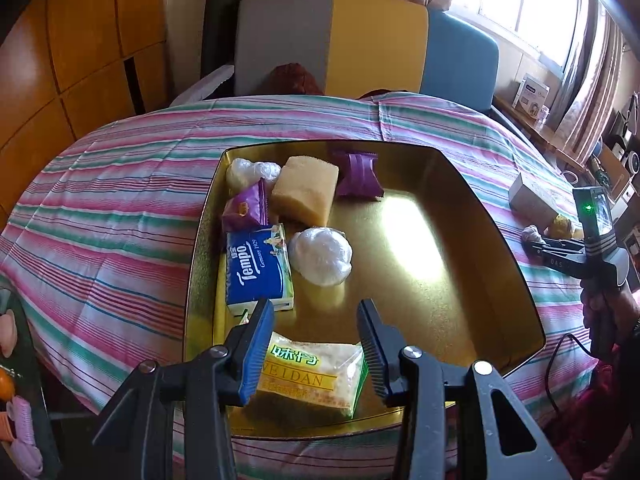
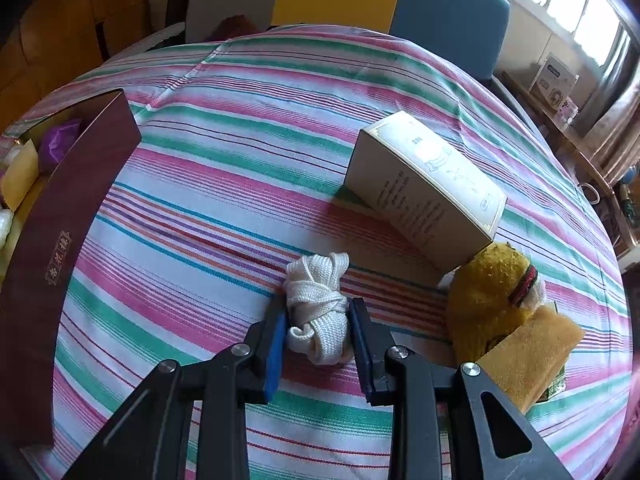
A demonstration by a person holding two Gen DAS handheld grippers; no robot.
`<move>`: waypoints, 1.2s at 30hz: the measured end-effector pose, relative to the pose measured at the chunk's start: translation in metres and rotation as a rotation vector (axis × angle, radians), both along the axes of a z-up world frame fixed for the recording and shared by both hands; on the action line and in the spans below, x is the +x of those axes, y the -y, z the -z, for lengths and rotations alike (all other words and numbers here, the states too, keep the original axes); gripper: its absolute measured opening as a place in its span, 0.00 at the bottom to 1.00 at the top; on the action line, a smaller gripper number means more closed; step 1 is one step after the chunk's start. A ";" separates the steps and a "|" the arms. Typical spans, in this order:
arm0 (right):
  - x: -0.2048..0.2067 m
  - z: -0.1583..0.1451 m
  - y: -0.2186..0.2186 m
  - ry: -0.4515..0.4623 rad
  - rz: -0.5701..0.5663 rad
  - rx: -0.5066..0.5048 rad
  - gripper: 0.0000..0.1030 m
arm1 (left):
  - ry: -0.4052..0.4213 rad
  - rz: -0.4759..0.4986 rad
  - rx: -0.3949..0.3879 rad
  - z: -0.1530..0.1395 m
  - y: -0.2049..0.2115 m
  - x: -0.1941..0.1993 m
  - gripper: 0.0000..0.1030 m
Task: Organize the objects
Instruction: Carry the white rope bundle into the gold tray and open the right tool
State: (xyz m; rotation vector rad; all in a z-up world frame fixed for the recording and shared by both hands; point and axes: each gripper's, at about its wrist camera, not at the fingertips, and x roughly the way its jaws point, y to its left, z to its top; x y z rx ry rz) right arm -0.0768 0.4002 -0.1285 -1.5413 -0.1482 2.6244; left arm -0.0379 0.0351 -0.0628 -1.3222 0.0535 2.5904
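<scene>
White cord bundle (image 2: 318,308) clamped by downward-tilted right gripper (image 2: 319,320).

You are working over a table covered by a striped cloth (image 2: 224,152). Directly on it, toward the left edge, sits a gold tin tray (image 1: 472,216) with dark red outer walls. Toward the right edge lie a cream carton (image 2: 428,188), a white cord bundle (image 2: 316,304), a yellow plush item (image 2: 484,292) and a tan sponge (image 2: 528,356) touching the plush.
</scene>
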 end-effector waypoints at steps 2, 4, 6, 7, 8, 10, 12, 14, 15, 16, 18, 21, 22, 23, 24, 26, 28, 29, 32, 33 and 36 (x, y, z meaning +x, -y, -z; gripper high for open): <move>0.000 0.000 0.001 -0.001 0.004 0.004 0.29 | 0.001 -0.001 0.003 0.001 0.002 0.000 0.42; 0.000 0.000 0.002 0.002 0.012 0.010 0.29 | 0.002 -0.001 0.007 0.001 0.004 0.001 0.42; -0.001 -0.001 0.004 0.006 0.020 0.019 0.29 | 0.004 -0.005 0.011 0.002 0.006 0.001 0.42; -0.001 -0.001 0.004 0.008 0.037 0.022 0.29 | 0.005 -0.007 0.013 0.003 0.008 0.001 0.42; -0.002 -0.001 0.004 0.011 0.043 0.023 0.29 | 0.005 -0.008 0.016 0.003 0.009 0.001 0.42; -0.002 -0.003 0.004 0.021 0.061 0.019 0.29 | 0.004 -0.010 0.022 0.003 0.011 0.001 0.42; -0.002 -0.006 0.004 0.039 0.083 0.010 0.29 | 0.005 -0.017 0.030 0.003 0.015 0.001 0.42; 0.000 -0.014 0.009 0.035 0.090 -0.005 0.28 | 0.007 -0.023 0.041 0.004 0.020 0.000 0.42; 0.002 -0.020 0.013 0.021 0.090 -0.010 0.28 | 0.007 -0.027 0.045 0.004 0.022 0.000 0.42; 0.004 -0.028 0.017 0.005 0.087 -0.022 0.28 | 0.006 -0.034 0.051 0.004 0.026 -0.001 0.42; 0.006 -0.048 0.030 -0.032 0.067 -0.062 0.28 | 0.007 -0.049 0.061 0.005 0.032 -0.002 0.42; 0.007 -0.076 0.062 -0.085 -0.006 -0.118 0.29 | 0.009 -0.081 0.079 0.005 0.044 -0.005 0.42; 0.006 -0.085 0.075 -0.101 -0.038 -0.132 0.29 | 0.009 -0.090 0.083 0.005 0.048 -0.005 0.42; 0.005 -0.092 0.090 -0.111 -0.076 -0.148 0.29 | 0.010 -0.097 0.087 0.006 0.051 -0.006 0.42; 0.004 -0.096 0.105 -0.115 -0.111 -0.163 0.29 | 0.012 -0.104 0.090 0.006 0.055 -0.006 0.42; 0.000 -0.101 0.135 -0.111 -0.179 -0.187 0.29 | 0.015 -0.120 0.096 0.008 0.062 -0.007 0.42; -0.008 -0.098 0.161 -0.090 -0.233 -0.207 0.29 | 0.020 -0.134 0.102 0.010 0.068 -0.008 0.42; -0.013 -0.095 0.173 -0.079 -0.251 -0.210 0.29 | 0.022 -0.138 0.104 0.011 0.070 -0.008 0.42; -0.029 -0.081 0.205 -0.030 -0.270 -0.226 0.29 | 0.027 -0.144 0.111 0.012 0.074 -0.009 0.42; -0.035 -0.076 0.215 -0.012 -0.271 -0.234 0.29 | 0.032 -0.143 0.114 0.013 0.075 -0.010 0.42; -0.057 -0.056 0.237 0.052 -0.258 -0.250 0.29 | 0.044 -0.140 0.117 0.017 0.075 -0.011 0.42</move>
